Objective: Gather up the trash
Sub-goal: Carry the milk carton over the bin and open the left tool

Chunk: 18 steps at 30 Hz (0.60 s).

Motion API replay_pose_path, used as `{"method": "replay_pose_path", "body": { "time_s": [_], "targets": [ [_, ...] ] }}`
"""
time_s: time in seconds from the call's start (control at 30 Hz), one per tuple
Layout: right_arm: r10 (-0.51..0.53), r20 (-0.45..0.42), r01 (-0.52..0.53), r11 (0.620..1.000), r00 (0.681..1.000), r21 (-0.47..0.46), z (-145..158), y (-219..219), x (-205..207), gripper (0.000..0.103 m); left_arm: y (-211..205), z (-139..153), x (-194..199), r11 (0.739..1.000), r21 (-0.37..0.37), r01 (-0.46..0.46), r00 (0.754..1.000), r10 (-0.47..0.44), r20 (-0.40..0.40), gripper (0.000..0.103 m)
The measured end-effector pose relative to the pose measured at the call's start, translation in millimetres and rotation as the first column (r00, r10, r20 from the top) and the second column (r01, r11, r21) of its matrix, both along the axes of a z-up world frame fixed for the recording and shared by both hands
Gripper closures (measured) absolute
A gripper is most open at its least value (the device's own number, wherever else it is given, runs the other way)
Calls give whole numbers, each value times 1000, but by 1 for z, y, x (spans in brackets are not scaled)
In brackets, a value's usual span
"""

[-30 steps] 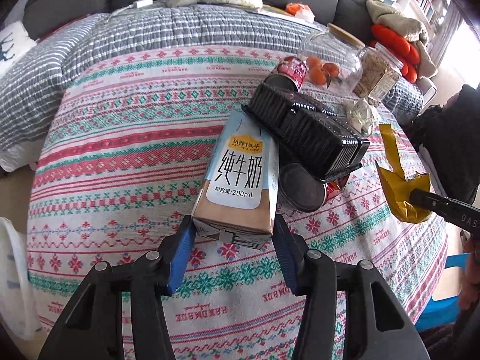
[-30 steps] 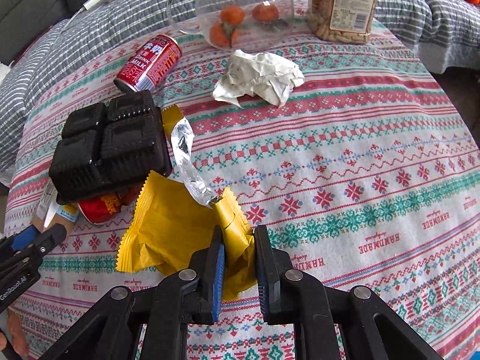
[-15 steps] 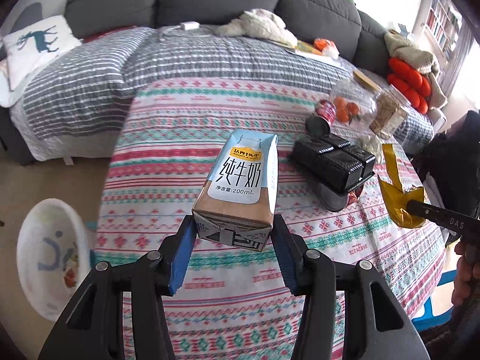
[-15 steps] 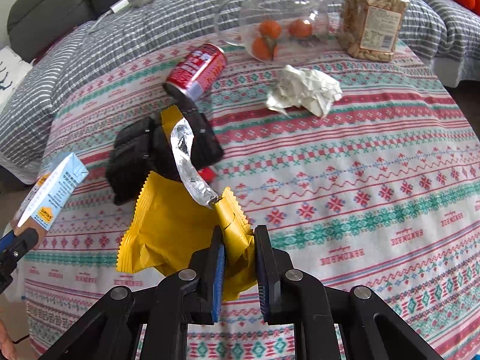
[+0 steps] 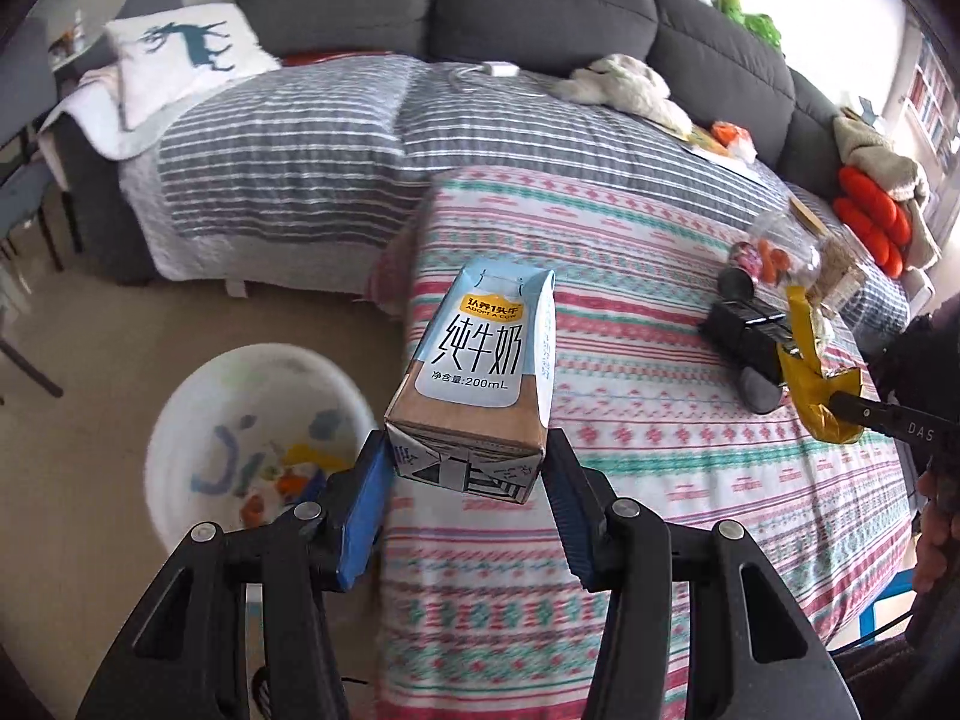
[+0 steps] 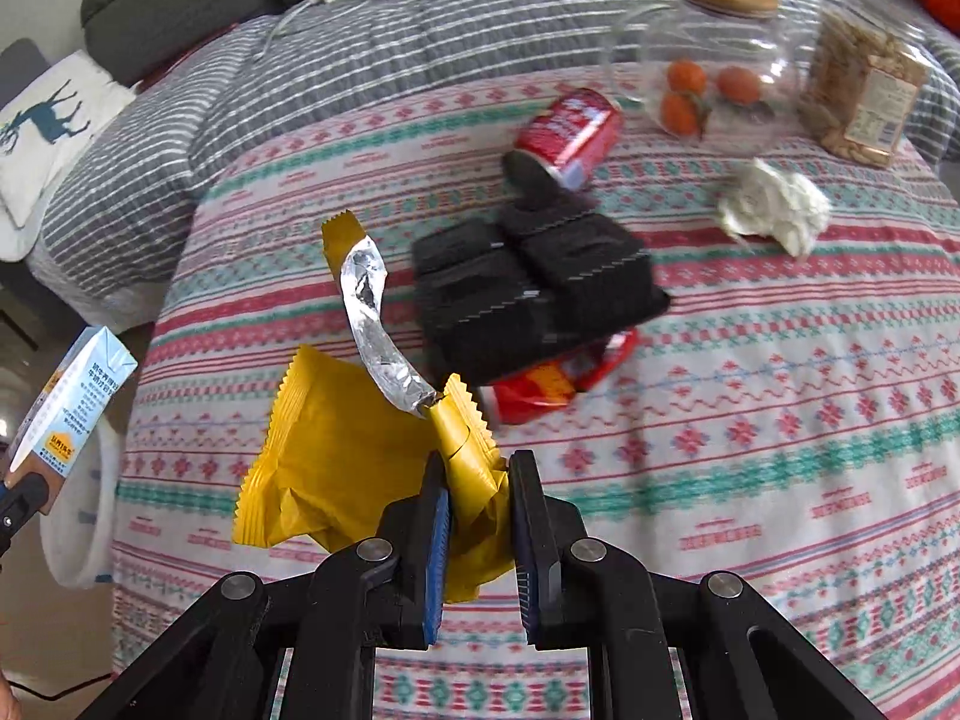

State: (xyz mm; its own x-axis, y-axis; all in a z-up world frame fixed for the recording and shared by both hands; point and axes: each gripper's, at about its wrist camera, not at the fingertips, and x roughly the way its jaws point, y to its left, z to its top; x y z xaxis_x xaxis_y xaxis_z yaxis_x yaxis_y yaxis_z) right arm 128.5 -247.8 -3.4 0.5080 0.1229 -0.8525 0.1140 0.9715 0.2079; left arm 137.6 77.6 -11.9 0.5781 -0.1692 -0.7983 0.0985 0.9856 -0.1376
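- Jaws of my left gripper (image 5: 468,480) stood about half open, clamped on the base of a milk carton (image 5: 480,372), lifted clear and upright so it could be carried off the tabletop (image 5: 630,420).
- My right gripper (image 6: 477,531) had its jaws nearly shut, pinching a yellow foil wrapper (image 6: 336,468) by one corner, its torn silver strip dangling loose.
- A white bin (image 5: 252,438) sat on the floor beside the tabletop, holding scraps; I judged both pieces were headed there.
- Compared with a second earlier, the carton had swung away from above the black tray (image 6: 528,288) to the tabletop's edge, and the bin had come into view.
- Cans, crumpled paper (image 6: 774,210) and the tray remained uncollected.
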Motion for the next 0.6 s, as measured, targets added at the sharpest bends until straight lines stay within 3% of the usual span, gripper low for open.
{"method": "replay_pose_path", "body": {
  "time_s": [0.3, 0.6],
  "targets": [
    [106, 2, -106, 994, 994, 7, -7, 70, 20, 86, 88, -10, -13, 988, 4, -152, 988, 152, -40, 49],
    [196, -9, -196, 981, 981, -2, -20, 134, 31, 86, 135, -22, -12, 975, 14, -220, 974, 220, -59, 48]
  ]
}}
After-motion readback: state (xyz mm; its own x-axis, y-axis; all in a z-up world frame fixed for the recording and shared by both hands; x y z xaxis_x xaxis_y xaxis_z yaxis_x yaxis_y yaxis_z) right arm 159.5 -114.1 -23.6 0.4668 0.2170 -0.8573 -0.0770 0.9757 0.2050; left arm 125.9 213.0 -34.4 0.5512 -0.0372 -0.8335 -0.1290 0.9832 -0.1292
